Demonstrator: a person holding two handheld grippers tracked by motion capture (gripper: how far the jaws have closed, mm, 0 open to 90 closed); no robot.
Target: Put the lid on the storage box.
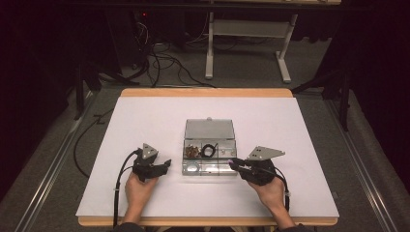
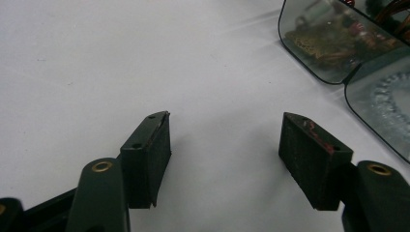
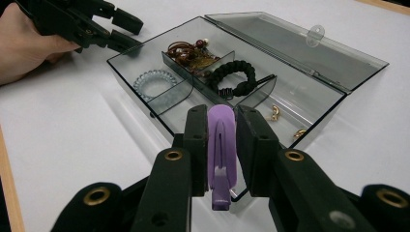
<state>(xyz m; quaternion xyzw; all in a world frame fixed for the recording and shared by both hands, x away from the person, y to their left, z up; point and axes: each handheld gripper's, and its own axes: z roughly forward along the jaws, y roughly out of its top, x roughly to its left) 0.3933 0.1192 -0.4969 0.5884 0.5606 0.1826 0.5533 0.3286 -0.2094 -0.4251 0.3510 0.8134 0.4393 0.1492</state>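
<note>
The right gripper (image 3: 222, 140) is clamping a lilac hair clip (image 3: 222, 154) upright between its pads, at the near right corner of a clear smoked-plastic compartment box (image 1: 210, 170). The box is lying open at the middle of the white table sheet (image 1: 145, 116), its lid (image 3: 300, 46) folded flat behind it; no writing is readable on box, clip or grippers. The compartments are holding a clear coiled hair tie (image 3: 155, 79), a tangle of brown and gold jewellery (image 3: 191, 53), a black braided bracelet (image 3: 232, 77) and small gold earrings (image 3: 275, 112). The left gripper (image 2: 225, 145) is resting on the sheet just left of the box, jaws apart and empty, bare sheet lying between them. Wide open sheet is surrounding the box on every side up to the wooden table edge (image 1: 208, 92).
</note>
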